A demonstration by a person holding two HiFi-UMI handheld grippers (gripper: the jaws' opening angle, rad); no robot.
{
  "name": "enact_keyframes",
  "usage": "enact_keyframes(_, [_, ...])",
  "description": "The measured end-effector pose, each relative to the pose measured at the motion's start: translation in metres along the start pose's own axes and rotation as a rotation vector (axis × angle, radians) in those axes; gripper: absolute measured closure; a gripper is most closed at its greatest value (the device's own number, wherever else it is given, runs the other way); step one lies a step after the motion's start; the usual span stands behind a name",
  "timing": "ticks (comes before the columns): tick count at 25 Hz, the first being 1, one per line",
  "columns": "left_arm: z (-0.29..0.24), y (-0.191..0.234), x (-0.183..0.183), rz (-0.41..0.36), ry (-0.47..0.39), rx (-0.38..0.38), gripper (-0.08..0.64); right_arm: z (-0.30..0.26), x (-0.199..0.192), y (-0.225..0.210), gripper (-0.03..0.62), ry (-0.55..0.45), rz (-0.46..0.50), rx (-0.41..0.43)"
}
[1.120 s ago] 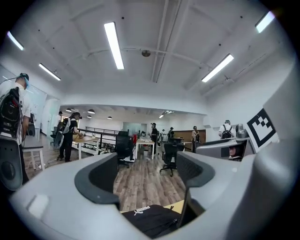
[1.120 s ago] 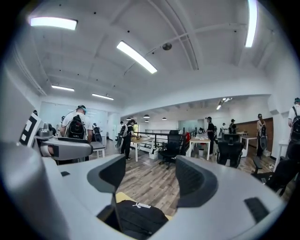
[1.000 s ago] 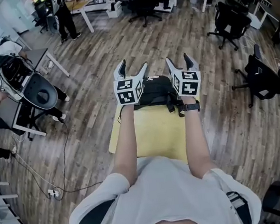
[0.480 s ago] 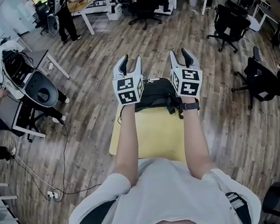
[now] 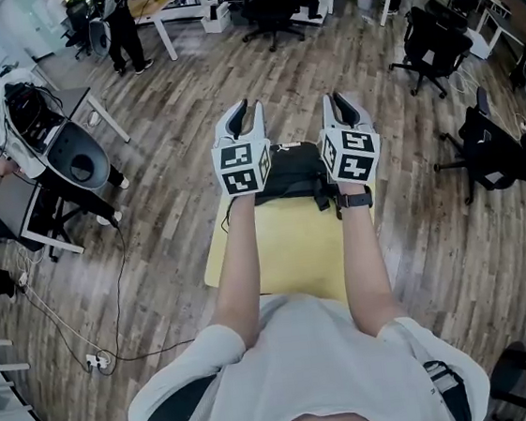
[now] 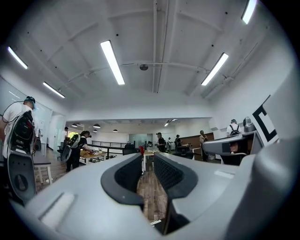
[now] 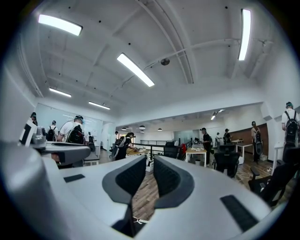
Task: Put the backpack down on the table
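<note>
Jaws of left gripper [image 5: 243,113] and right gripper [image 5: 340,103] narrowed since a second ago, nothing gripped, black backpack [image 5: 288,169] laid on yellow table [image 5: 296,248] beneath, office chairs [image 5: 432,39] beyond.

The backpack [image 5: 288,169] is partly hidden behind the left gripper [image 5: 244,114] and right gripper [image 5: 340,104].

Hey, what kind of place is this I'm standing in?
Most likely a large open-plan office or lab workspace: black office chairs on wheels, desks spread across a wood-plank floor, and long strip lights on the ceiling.
</note>
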State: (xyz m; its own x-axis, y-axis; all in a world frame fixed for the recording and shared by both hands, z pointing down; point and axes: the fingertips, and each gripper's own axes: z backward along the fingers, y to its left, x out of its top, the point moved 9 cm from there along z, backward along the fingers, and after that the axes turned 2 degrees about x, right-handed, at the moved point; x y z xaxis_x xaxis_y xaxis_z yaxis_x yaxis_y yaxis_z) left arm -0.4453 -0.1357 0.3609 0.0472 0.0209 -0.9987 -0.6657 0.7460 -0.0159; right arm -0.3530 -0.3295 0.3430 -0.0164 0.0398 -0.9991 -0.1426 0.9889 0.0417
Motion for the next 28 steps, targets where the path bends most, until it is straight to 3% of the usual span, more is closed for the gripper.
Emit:
enact_keyframes(10, [0.007, -0.006, -0.009, 0.005, 0.019, 0.0, 0.546, 0.004, -0.012, 0.009, 0.573, 0.033, -0.009, 0.005])
enact_keyframes(28, [0.015, -0.009, -0.02, 0.039, 0.045, -0.013, 0.551, 0.014, -0.019, 0.016, 0.581, 0.059, 0.019, 0.001])
